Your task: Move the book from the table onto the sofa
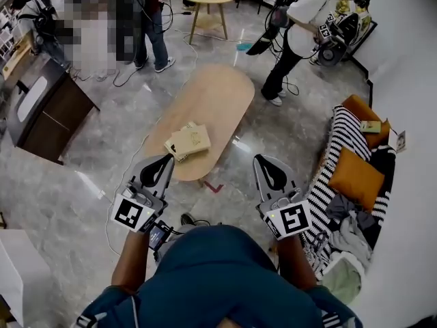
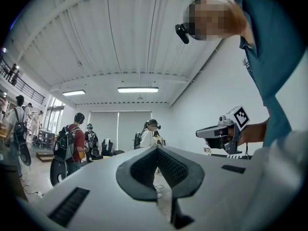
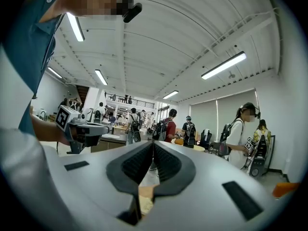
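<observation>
head view, tan rectangular book (image 1: 188, 141), oval wooden table (image 1: 217, 101), striped sofa (image 1: 341, 142)

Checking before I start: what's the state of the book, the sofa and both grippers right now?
Book: closed, lying flat on the table.
Left gripper: shut, nothing in it.
Right gripper: shut, nothing in it.
Sofa: striped cover, with cushions and clothes on it.
</observation>
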The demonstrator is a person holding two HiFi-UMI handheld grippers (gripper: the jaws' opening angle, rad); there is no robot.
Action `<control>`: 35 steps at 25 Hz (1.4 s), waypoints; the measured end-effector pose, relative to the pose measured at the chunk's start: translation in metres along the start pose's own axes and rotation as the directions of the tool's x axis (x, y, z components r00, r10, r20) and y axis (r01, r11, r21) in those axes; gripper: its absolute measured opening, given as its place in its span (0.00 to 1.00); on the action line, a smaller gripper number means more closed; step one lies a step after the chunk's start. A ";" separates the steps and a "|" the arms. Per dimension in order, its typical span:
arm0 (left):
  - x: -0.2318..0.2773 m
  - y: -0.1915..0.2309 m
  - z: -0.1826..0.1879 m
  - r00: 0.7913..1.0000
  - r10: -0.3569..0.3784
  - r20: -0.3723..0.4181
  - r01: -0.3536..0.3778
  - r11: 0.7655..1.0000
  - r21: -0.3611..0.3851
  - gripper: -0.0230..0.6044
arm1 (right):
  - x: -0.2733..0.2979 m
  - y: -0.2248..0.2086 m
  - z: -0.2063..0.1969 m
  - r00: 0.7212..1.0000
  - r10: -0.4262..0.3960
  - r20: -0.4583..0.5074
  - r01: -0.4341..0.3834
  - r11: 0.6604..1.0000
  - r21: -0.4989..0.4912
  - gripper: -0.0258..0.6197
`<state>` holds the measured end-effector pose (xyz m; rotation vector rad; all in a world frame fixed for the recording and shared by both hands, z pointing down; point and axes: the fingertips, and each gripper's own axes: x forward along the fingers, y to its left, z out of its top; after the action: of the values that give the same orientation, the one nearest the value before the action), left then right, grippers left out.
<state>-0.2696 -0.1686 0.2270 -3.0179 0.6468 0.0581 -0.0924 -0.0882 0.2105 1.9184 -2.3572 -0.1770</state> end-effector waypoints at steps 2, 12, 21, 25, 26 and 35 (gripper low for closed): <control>-0.003 0.020 -0.003 1.000 0.000 0.004 0.000 1.000 -0.008 0.04 | 0.019 0.008 0.002 1.000 0.002 -0.003 -0.002 1.000 -0.011 0.06; 0.023 0.074 -0.020 1.000 -0.011 -0.015 0.010 0.999 -0.030 0.04 | 0.073 -0.005 -0.008 1.000 -0.016 -0.021 0.016 1.000 -0.001 0.06; 0.110 0.083 -0.026 0.997 0.073 -0.039 -0.074 0.997 -0.007 0.04 | 0.118 -0.095 -0.030 0.998 0.066 -0.001 -0.066 0.997 0.037 0.06; 0.150 0.085 -0.030 0.993 0.107 -0.051 -0.106 0.994 0.011 0.04 | 0.138 -0.136 -0.034 0.994 0.110 0.023 -0.110 0.994 0.021 0.06; 0.158 0.083 -0.030 0.993 0.108 -0.047 -0.107 0.994 0.012 0.04 | 0.140 -0.143 -0.036 0.993 0.116 0.026 -0.117 0.993 0.015 0.06; 0.191 0.078 -0.023 0.990 0.120 -0.068 -0.117 0.992 0.043 0.04 | 0.135 -0.183 -0.052 0.994 0.107 0.018 -0.108 0.992 0.061 0.06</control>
<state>-0.1274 -0.3192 0.2373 -2.9531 0.8236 -0.0551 0.0652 -0.2592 0.2345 1.8159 -2.4957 -0.1115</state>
